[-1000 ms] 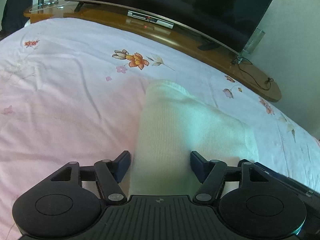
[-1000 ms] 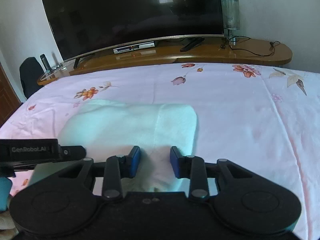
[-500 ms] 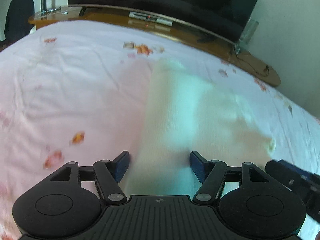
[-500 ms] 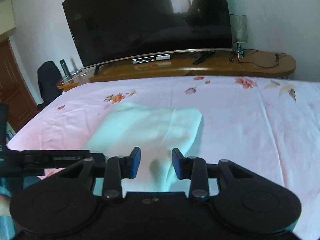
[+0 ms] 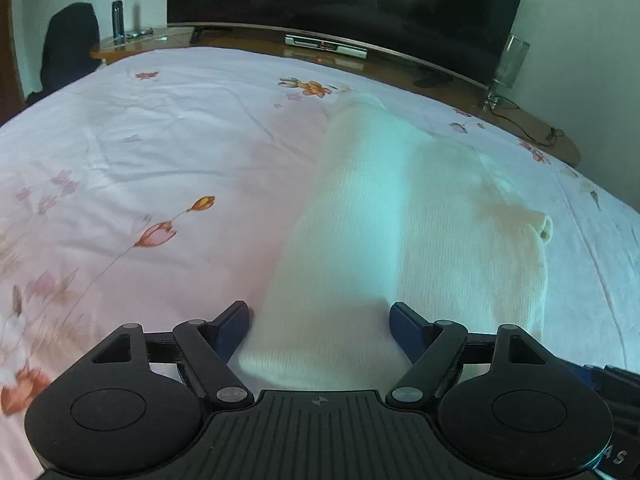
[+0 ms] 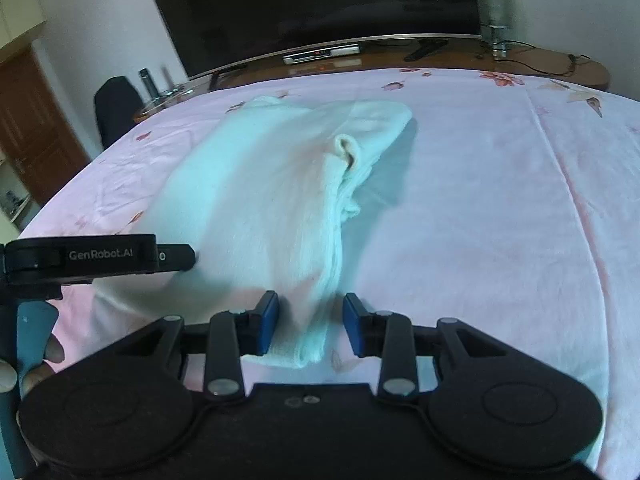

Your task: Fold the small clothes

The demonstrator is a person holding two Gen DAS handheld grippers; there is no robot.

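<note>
Both grippers—left [image 5: 319, 322], right [image 6: 310, 322]—jaws apart astride white garment [image 6: 264, 184]; TV [image 6: 312, 4] beyond bedsheet [image 6: 480, 200].

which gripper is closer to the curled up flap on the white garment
Right. The right gripper straddles the edge that runs up to the flap; the left gripper is at the garment's opposite side.

The near end of the white garment [image 5: 360, 240] is hidden behind the body of the left gripper [image 5: 319, 330] in the left wrist view, so contact with the blue pads cannot be judged. In the right wrist view its near hem is covered likewise by the right gripper [image 6: 310, 328]. The bed sheet [image 5: 160, 152] is cut off at both side edges. The bottom-left floral print is blurred. The television [image 6: 312, 4] is cropped at the top.
</note>
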